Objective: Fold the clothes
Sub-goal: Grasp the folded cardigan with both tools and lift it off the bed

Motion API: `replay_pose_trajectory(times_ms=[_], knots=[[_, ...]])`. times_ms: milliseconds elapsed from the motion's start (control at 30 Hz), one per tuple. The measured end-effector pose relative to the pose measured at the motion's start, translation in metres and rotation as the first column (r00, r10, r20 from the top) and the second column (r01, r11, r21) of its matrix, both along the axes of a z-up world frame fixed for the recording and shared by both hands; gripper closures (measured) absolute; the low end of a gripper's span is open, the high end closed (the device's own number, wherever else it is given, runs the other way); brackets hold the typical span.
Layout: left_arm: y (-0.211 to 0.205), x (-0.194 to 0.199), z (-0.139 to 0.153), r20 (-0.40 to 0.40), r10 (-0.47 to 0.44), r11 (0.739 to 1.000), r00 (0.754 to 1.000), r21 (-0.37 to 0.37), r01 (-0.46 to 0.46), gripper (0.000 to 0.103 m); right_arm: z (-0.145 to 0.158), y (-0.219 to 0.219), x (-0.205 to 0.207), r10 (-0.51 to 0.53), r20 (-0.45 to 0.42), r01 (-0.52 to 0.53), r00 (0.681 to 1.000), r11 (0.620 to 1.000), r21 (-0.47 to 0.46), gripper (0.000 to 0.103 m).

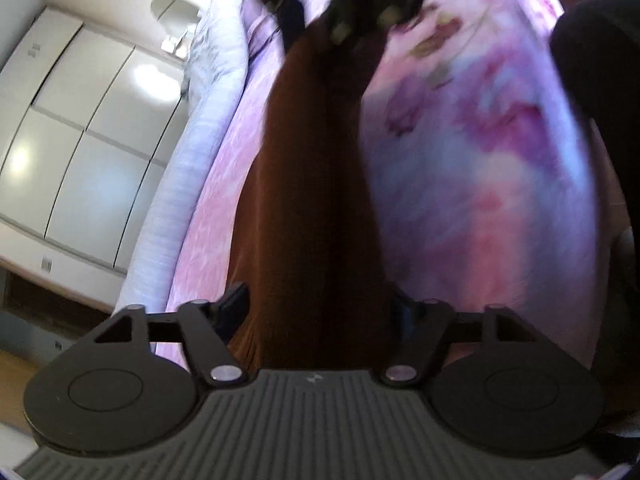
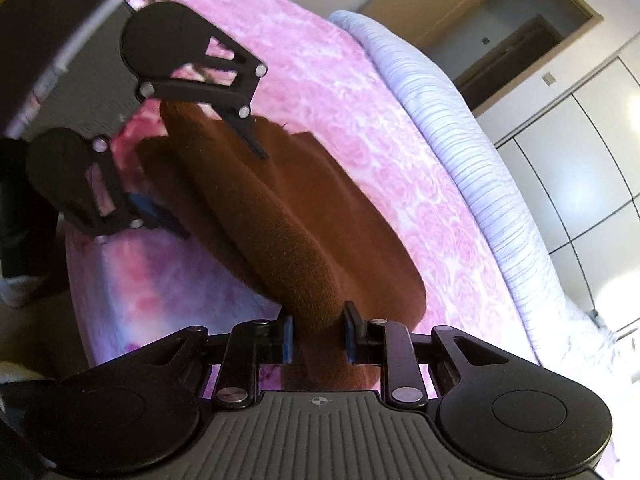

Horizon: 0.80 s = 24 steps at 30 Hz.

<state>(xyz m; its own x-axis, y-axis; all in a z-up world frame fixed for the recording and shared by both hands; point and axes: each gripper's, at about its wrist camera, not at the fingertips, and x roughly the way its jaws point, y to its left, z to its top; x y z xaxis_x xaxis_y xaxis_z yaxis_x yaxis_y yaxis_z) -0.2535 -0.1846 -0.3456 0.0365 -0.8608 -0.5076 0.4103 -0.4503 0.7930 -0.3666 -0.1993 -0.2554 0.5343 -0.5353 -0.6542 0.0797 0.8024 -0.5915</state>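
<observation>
One brown garment (image 2: pixel 280 208) is stretched in a long fold over the pink floral bed (image 2: pixel 360 120), its near end pinched by the narrowed jaws of the right gripper (image 2: pixel 318 334), its far end straddled by the half-open left gripper (image 2: pixel 216 184), grip unclear.

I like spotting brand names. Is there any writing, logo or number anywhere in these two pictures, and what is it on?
No readable text in either view.
Right gripper body: a small crosshair mark, no letters.
Left gripper body: a small pale mark, too blurred to read.
Brown garment and pink bedspread: no label visible.
</observation>
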Motion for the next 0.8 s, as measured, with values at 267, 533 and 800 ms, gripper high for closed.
replay_pose_trajectory(times_ms=[267,533,800], knots=[[-0.014,0.019,0.011,-0.112,0.048,0.993,0.993,0.116,-0.035,0.072,-0.025,0.018,-0.021,-0.005,-0.016,0.005,1.0,0.999,-0.038,0.054],[-0.018,0.023,0.015,-0.133,0.061,0.99,0.989,0.133,-0.043,0.072,-0.059,0.034,-0.017,-0.016,0.013,0.017,1.0,0.992,-0.125,0.031],[-0.015,0.019,0.016,-0.134,0.061,0.99,0.989,0.137,-0.043,0.072,-0.07,0.031,0.002,0.023,0.021,-0.018,1.0,0.975,-0.223,0.031]])
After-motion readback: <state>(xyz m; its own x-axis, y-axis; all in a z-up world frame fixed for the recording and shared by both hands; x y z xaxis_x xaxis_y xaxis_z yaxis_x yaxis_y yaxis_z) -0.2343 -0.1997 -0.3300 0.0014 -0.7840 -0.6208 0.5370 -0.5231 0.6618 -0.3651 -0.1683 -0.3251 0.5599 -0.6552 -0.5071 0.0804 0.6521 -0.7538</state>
